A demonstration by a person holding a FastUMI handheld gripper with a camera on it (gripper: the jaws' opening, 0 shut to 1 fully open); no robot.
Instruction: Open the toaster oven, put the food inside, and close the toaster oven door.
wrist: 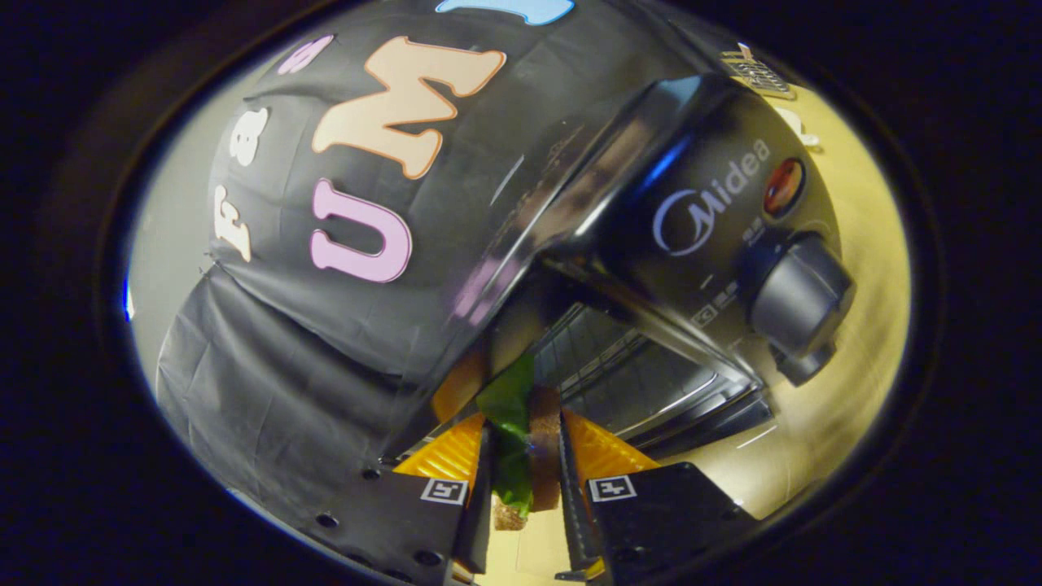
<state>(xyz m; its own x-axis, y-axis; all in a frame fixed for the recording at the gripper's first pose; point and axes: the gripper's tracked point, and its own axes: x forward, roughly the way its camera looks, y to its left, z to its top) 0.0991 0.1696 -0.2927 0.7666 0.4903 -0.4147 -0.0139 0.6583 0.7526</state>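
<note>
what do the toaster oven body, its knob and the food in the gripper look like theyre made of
Toaster oven: glossy dark shell, probably painted metal or plastic; it mirrors the surroundings sharply. Knob: matte grey, likely plastic, with soft dull highlights. Rack inside: bare shiny metal bars. Food: a sandwich-like piece, with a green leafy layer against a brown, porous, bread-like slab, possibly a toy. The gripper is shut on it, both fingers pressing its sides.

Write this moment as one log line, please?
gripper: shut on sandwich | toaster oven: door open | sandwich at oven mouth
</note>
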